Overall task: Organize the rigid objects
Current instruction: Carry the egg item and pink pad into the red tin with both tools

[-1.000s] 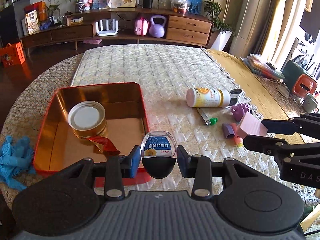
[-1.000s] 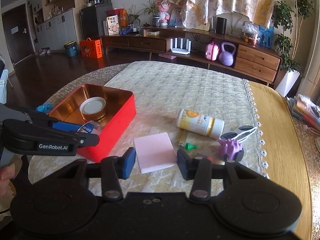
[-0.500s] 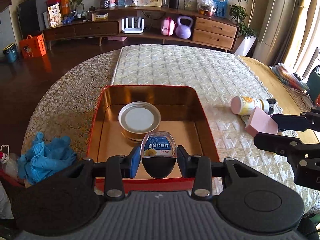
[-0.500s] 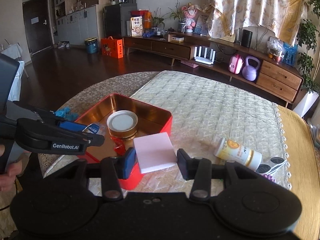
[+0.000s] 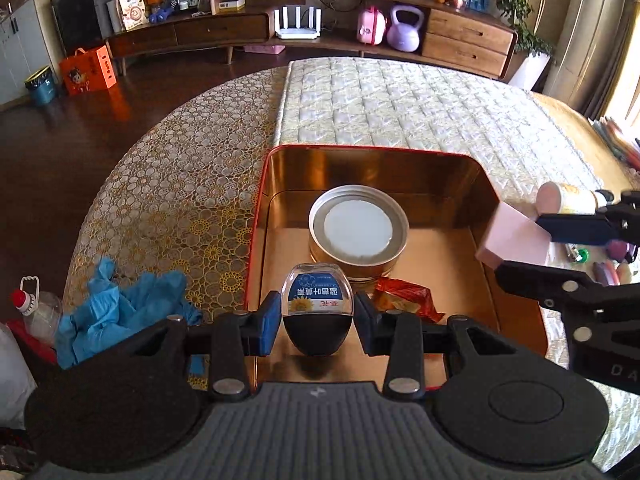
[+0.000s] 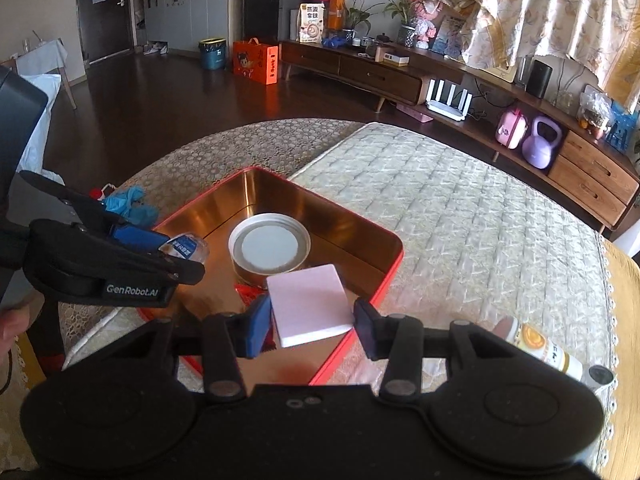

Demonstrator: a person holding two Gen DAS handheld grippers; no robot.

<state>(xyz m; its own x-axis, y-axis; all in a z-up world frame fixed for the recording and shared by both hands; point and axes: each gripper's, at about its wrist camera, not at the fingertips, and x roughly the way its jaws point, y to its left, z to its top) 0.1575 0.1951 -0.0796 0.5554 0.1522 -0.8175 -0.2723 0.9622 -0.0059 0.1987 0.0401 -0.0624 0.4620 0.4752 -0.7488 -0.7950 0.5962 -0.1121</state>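
Note:
My left gripper (image 5: 317, 318) is shut on a small clear bottle with a blue label and black cap (image 5: 317, 300), held over the near end of the red tin with a gold inside (image 5: 484, 184). A round tin with a white lid (image 5: 358, 230) and a red wrapper (image 5: 404, 298) lie in that tin. My right gripper (image 6: 312, 322) is shut on a pink block (image 6: 310, 304), above the red tin's (image 6: 394, 252) near right corner. The left gripper (image 6: 160, 248) with its bottle (image 6: 184, 245) shows at the left of the right wrist view.
A white bottle with an orange logo (image 6: 540, 346) lies on the quilted mat to the right of the tin. Blue gloves (image 5: 116, 312) and a plastic bottle with a red cap (image 5: 32, 308) sit at the table's left edge. Small toys (image 5: 608, 264) lie far right.
Both grippers have moved left across the table with their loads and sunk a little. The bottle and the pink block now hang over the red tin instead of beside it.

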